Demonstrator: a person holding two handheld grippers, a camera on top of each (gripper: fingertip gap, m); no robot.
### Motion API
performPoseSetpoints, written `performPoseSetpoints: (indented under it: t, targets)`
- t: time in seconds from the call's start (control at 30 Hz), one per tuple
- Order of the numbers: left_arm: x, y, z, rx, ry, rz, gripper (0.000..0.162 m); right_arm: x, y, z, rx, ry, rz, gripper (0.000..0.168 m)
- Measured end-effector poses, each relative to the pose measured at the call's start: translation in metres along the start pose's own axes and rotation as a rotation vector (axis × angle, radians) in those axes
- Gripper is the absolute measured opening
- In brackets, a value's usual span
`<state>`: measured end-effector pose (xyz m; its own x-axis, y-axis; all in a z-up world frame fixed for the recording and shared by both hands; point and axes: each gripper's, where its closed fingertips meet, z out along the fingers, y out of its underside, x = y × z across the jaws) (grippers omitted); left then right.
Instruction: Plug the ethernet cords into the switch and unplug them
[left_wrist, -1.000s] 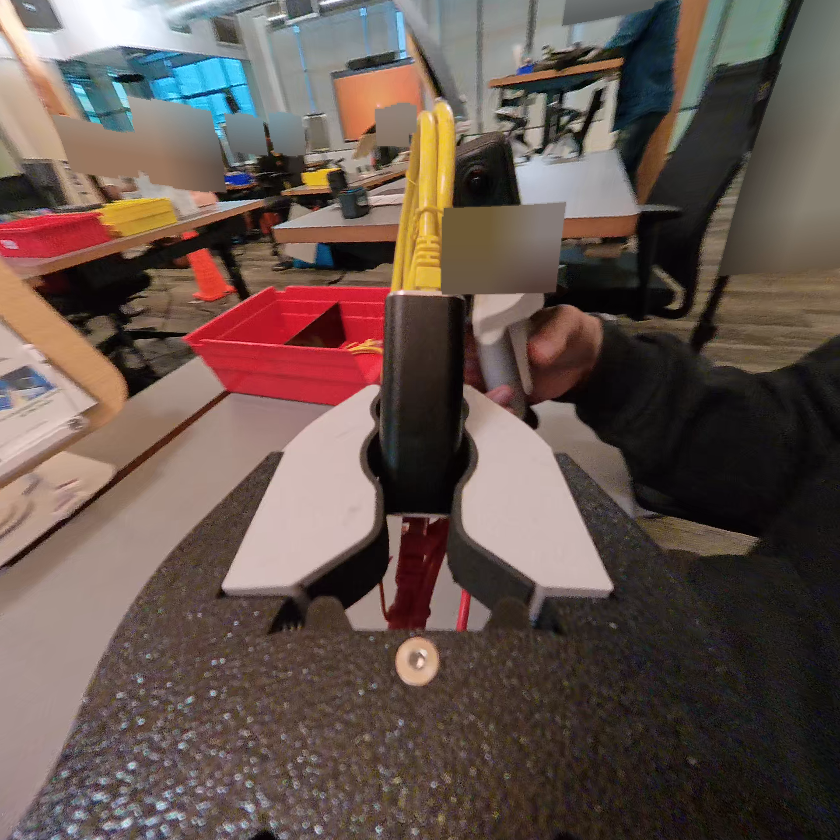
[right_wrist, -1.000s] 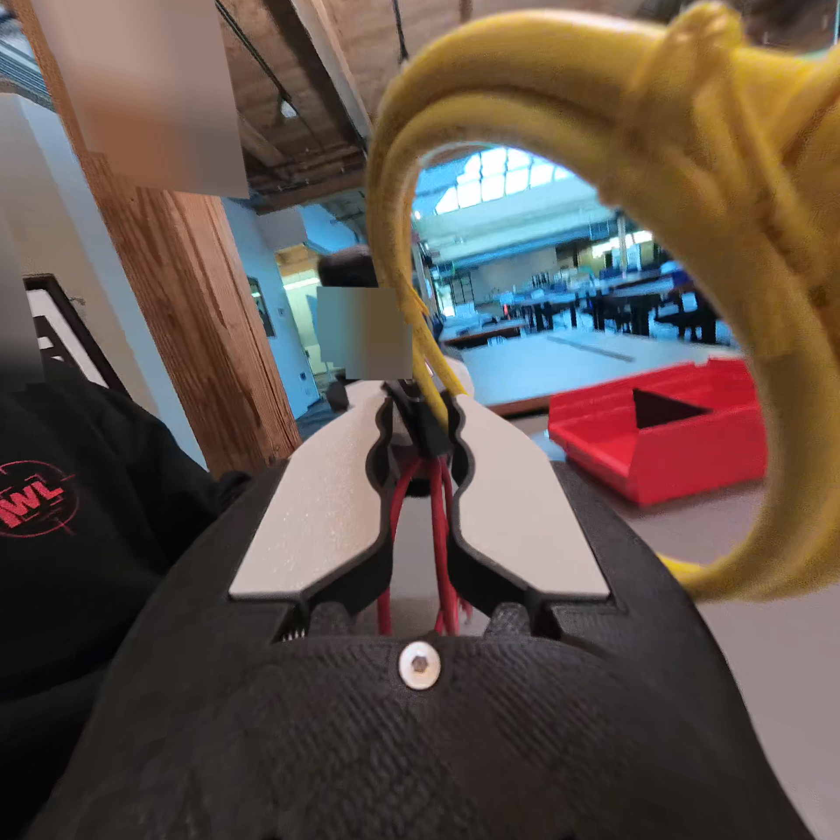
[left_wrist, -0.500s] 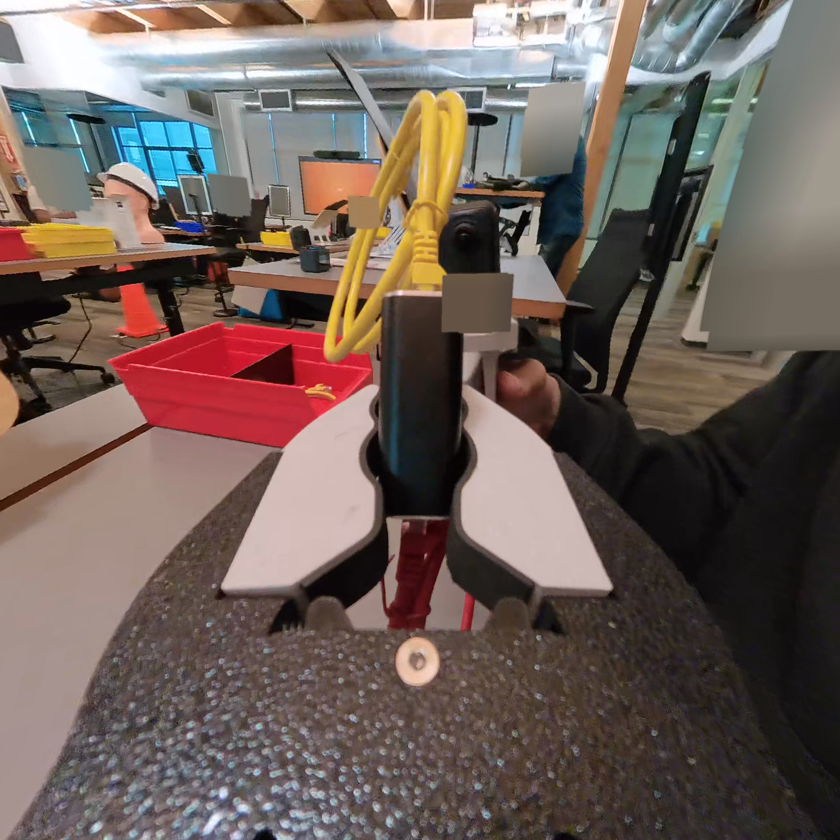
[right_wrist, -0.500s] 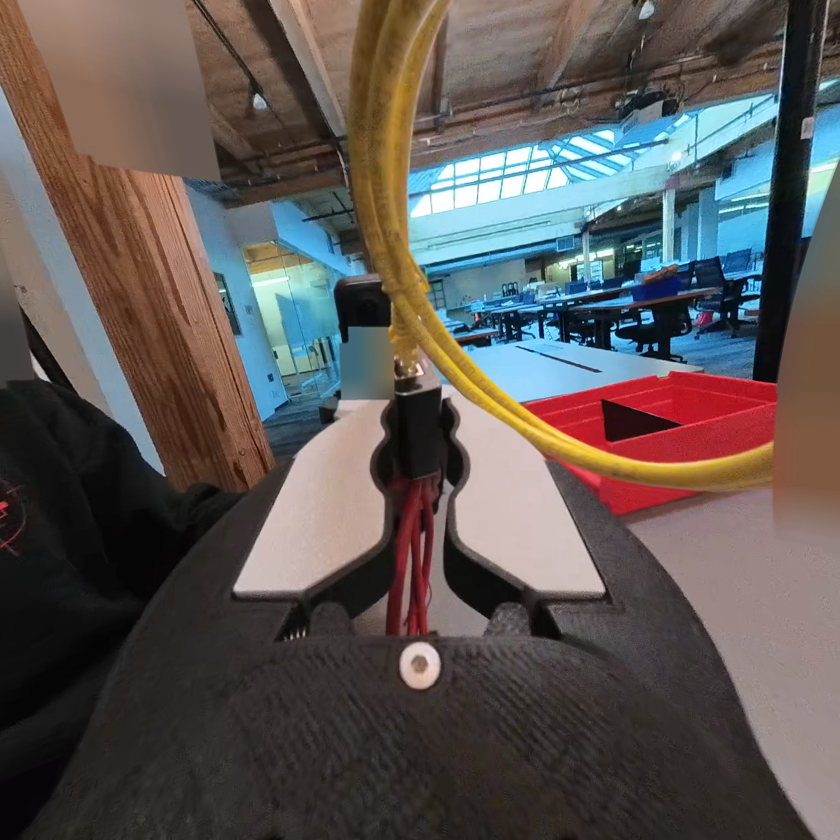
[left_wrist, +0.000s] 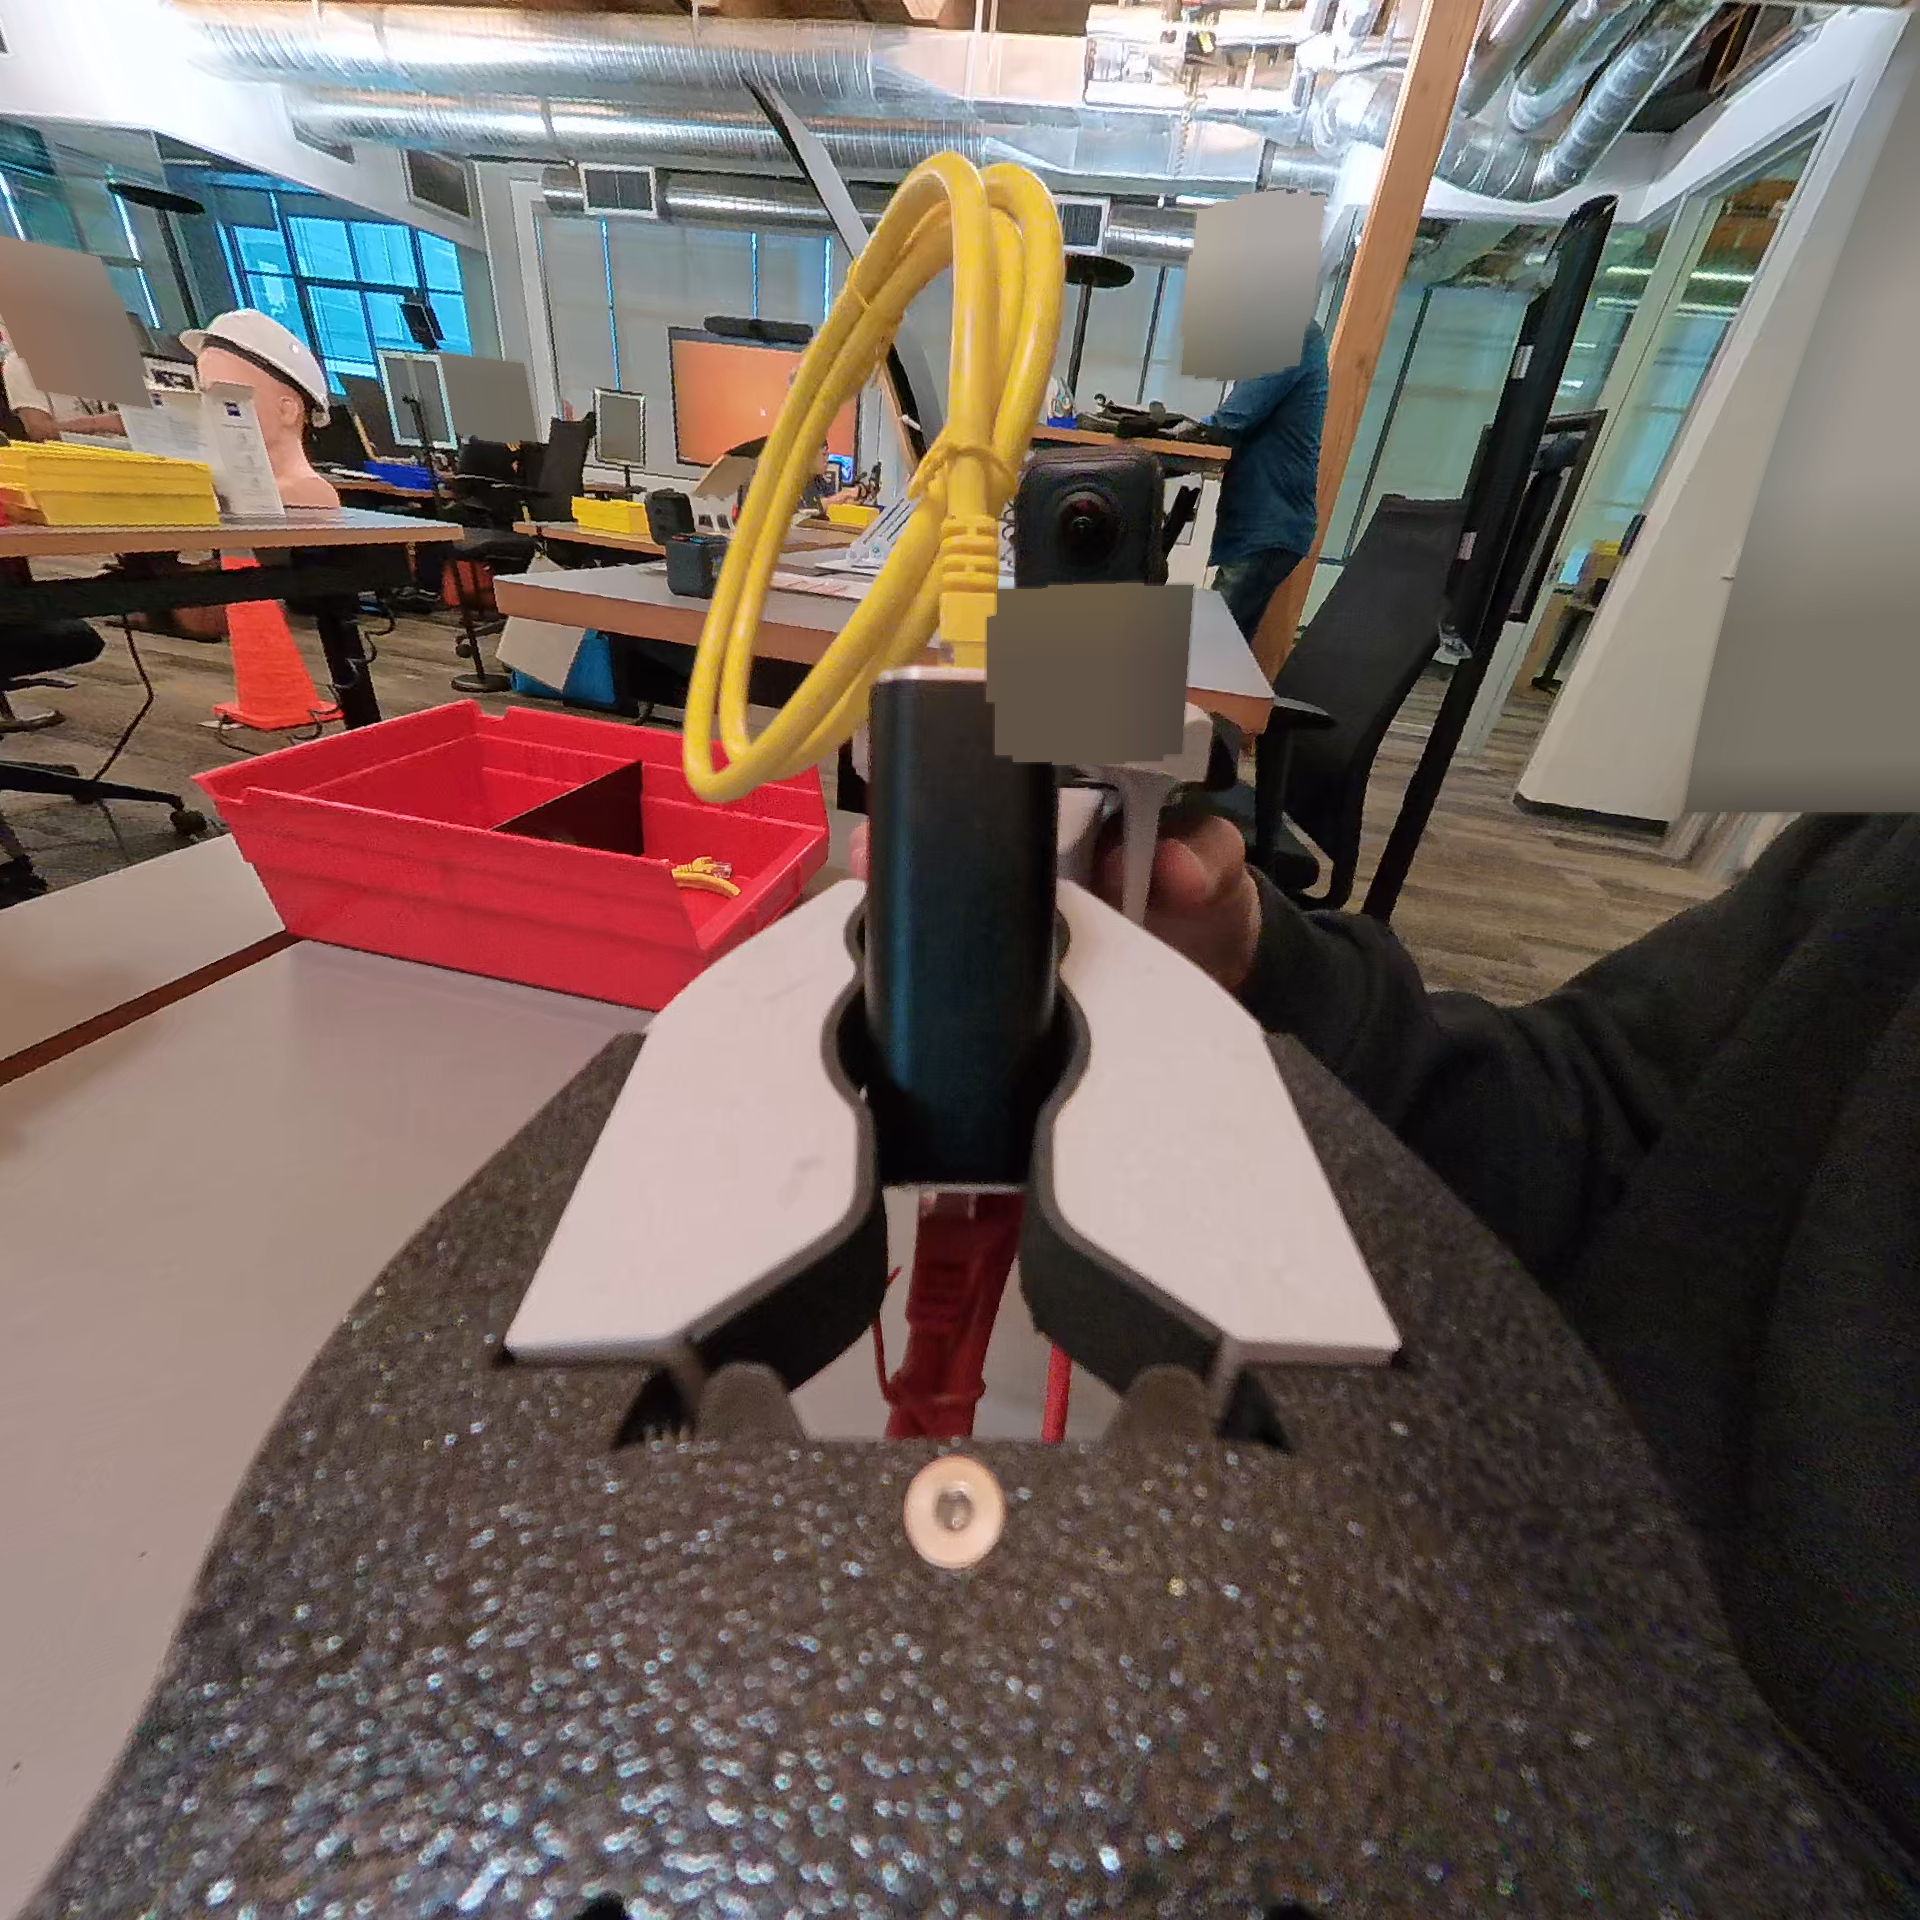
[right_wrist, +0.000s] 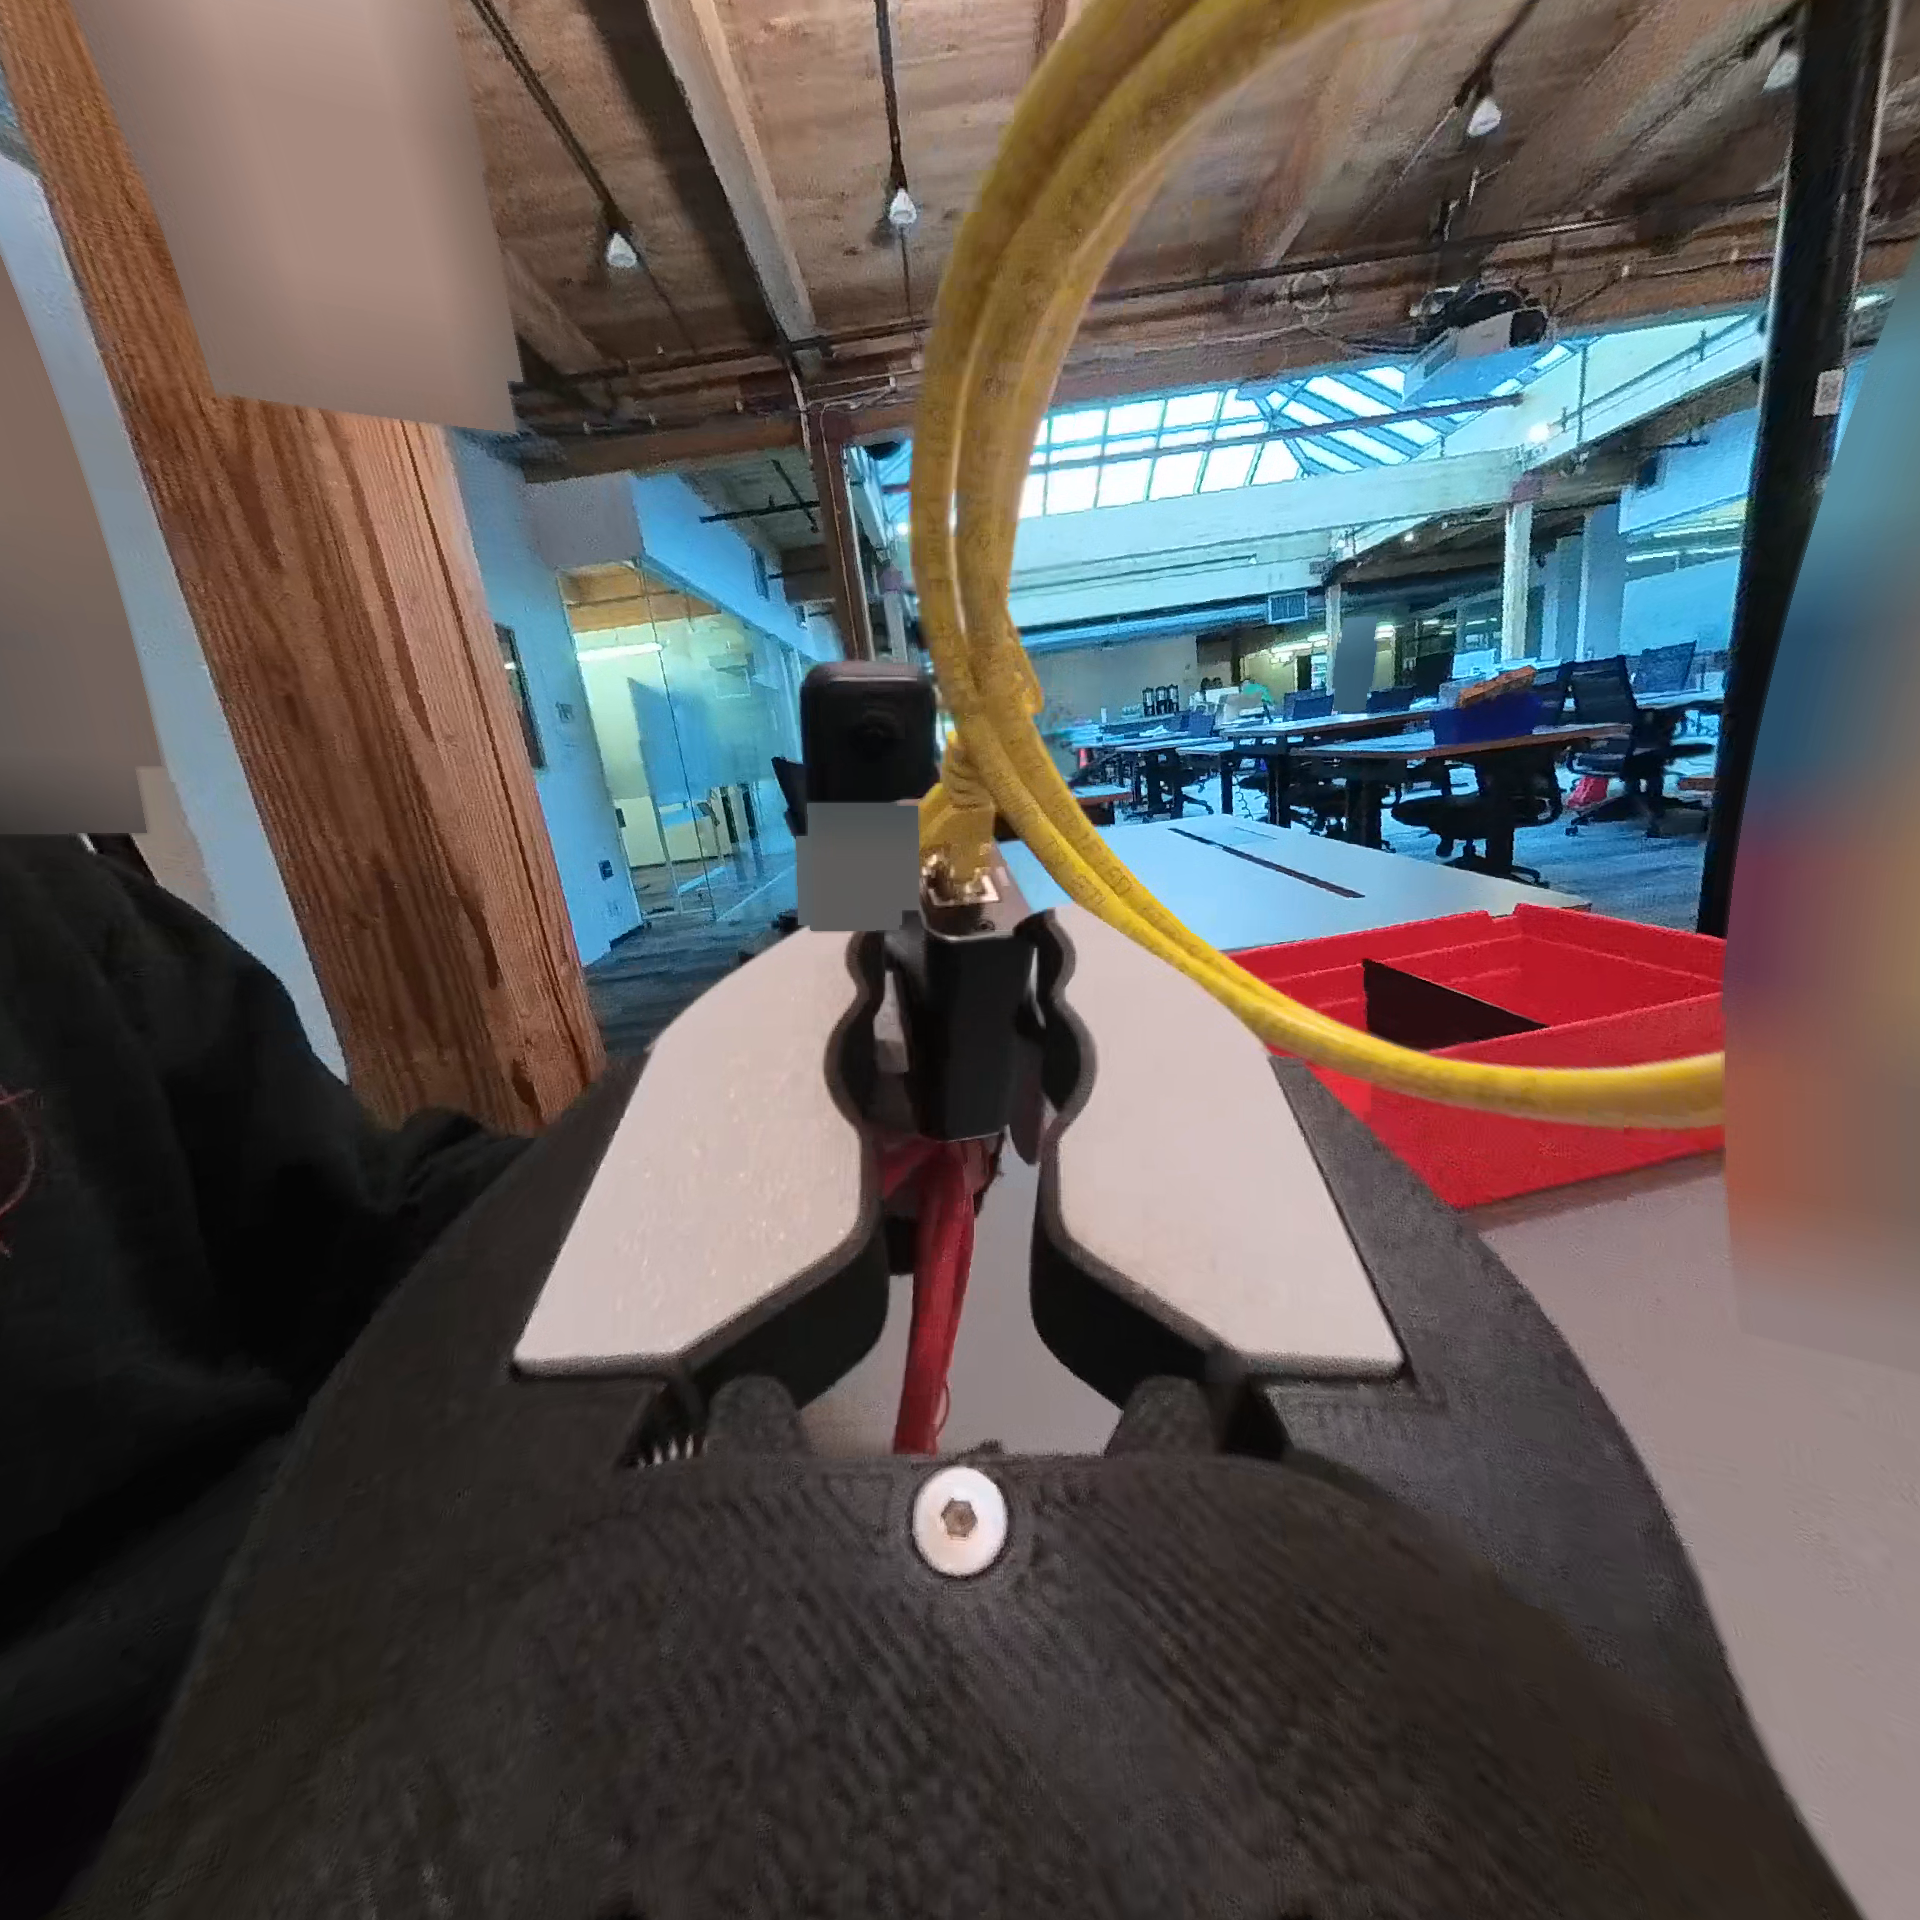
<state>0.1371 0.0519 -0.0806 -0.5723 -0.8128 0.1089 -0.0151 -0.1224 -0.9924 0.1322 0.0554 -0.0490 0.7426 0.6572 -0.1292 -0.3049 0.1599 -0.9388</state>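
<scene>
A black switch (left_wrist: 956, 935) stands upright between the fingers of my left gripper (left_wrist: 961, 914), which is shut on it. A coiled yellow ethernet cord (left_wrist: 883, 468) is plugged into its top end, and a red cord (left_wrist: 951, 1309) hangs from its bottom end. My right gripper (right_wrist: 956, 935) faces the left one and is closed around the same switch (right_wrist: 971, 1029). The yellow plug (right_wrist: 961, 842) sits in the top port and the red cord (right_wrist: 935, 1299) runs below. One right finger (left_wrist: 1138, 831) shows behind the switch, with a hand on it.
A red divided bin (left_wrist: 499, 831) stands on the grey table (left_wrist: 260, 1143) to the left and holds a small yellow cord end (left_wrist: 707, 873). It also shows in the right wrist view (right_wrist: 1558, 1039). A wooden post (right_wrist: 343, 675) and the person's dark sleeve (left_wrist: 1610, 1143) are close by. Less than 4 cm separates the two grippers' tips.
Both grippers stayed closed on the switch. The yellow coil swung up from close in front of the right camera and now stands above the switch. Both views tilted upward.
</scene>
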Motion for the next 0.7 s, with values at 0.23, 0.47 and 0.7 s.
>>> performPoseSetpoints:
  t: [0.23,0.47,0.7]
  targets:
    - [-0.005,0.019,0.010,-0.120,-0.059,0.020,0.027,0.003,0.009,0.005,-0.044,0.036,-0.029,0.027]
    - [0.003,0.019,0.012,-0.111,0.007,-0.007,0.027,-0.001,0.007,-0.002,-0.059,-0.006,-0.050,0.019]
    - [0.011,0.018,0.014,-0.102,0.063,-0.006,0.027,-0.008,0.006,-0.006,-0.059,-0.066,-0.066,0.016]
